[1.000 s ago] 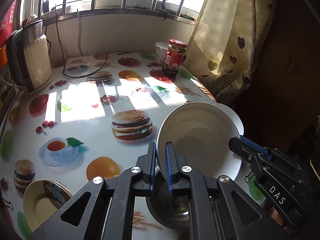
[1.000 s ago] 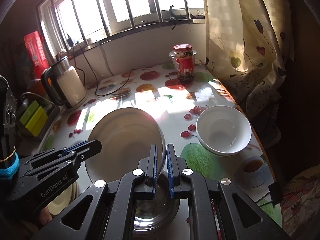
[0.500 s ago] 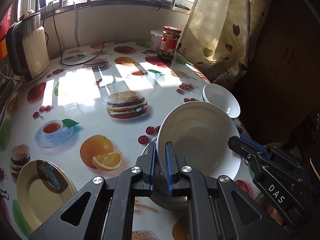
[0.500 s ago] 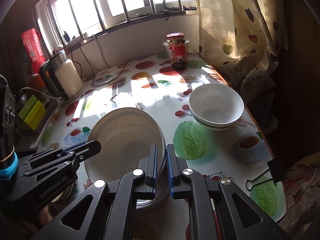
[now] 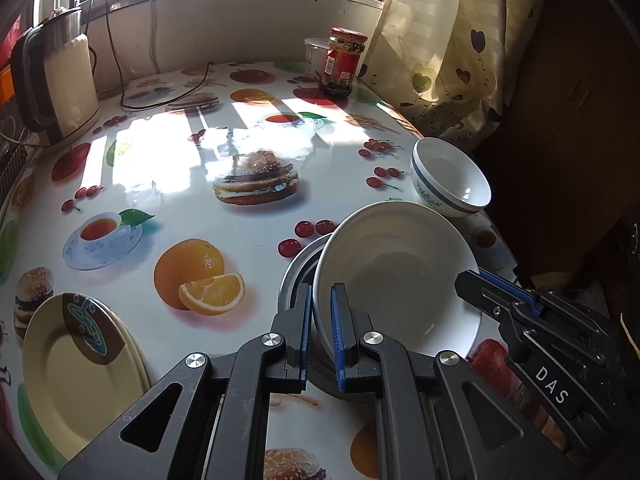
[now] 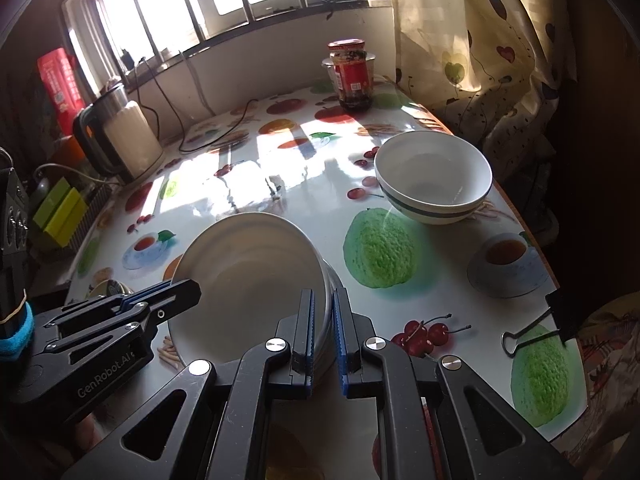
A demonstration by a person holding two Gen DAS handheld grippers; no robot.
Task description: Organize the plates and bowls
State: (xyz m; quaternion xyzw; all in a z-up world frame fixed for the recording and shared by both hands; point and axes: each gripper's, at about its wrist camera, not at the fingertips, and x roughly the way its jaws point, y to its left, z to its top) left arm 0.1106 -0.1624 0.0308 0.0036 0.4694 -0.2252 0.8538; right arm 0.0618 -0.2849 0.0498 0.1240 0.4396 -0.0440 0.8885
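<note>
A white plate (image 5: 400, 276) is held tilted over a steel bowl (image 5: 298, 268) on the table. My left gripper (image 5: 320, 320) is shut on the plate's left rim. My right gripper (image 6: 324, 328) is shut on its right rim; the plate (image 6: 248, 280) and the steel bowl's edge (image 6: 334, 280) show there too. The right gripper also shows in the left wrist view (image 5: 496, 292), and the left gripper in the right wrist view (image 6: 160, 300). Two stacked white bowls with a blue band (image 5: 450, 176) (image 6: 434, 176) stand near the table's right edge. A yellow plate (image 5: 76, 364) lies at the front left.
A kettle (image 5: 60, 76) stands at the back left with its cord across the table. A red-lidded jar (image 5: 342, 64) (image 6: 354, 76) and a white tub stand at the back by the curtain (image 6: 500, 40). A binder clip (image 6: 536, 328) lies near the front right edge.
Both grippers have drawn back and lowered with the plate. The plate now sits lower over the steel bowl, and the white bowls look farther off.
</note>
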